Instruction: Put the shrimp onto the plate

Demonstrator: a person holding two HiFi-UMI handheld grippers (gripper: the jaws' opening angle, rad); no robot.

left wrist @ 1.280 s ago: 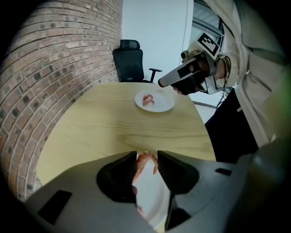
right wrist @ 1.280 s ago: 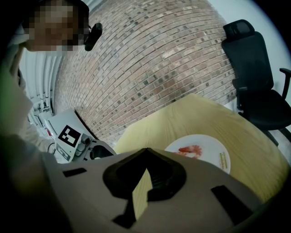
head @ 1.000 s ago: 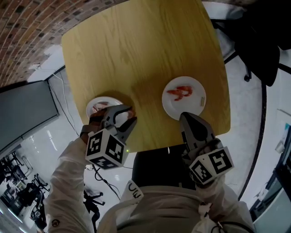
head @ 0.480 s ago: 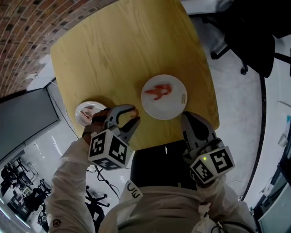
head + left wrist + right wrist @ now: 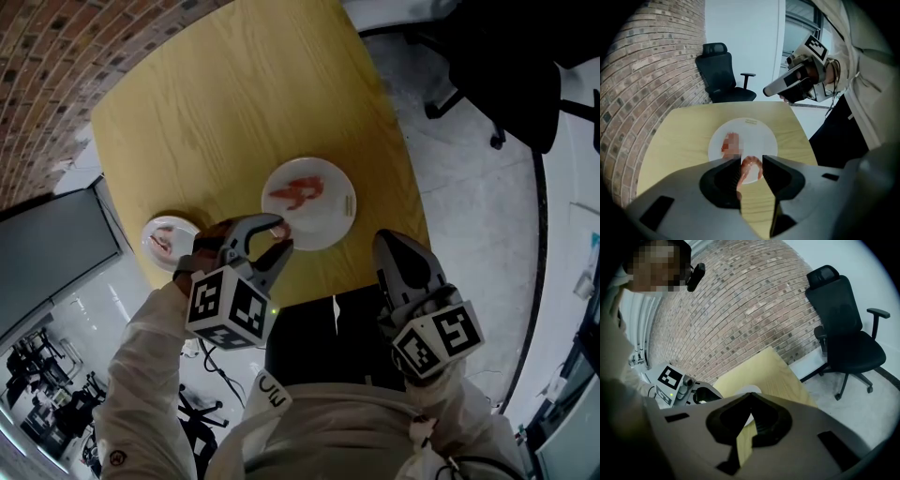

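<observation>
The jaws of the left gripper are clamped on a pink shrimp, which hangs over the near rim of the white plate. A second shrimp lies on that plate. The right gripper, at the lower right of the head view, has its jaws closed on nothing. The table is pale yellow wood with rounded corners, and a small plate sits near its left edge. A curved brick wall fills the upper left and a black office chair the upper right, above a pale glossy floor.
</observation>
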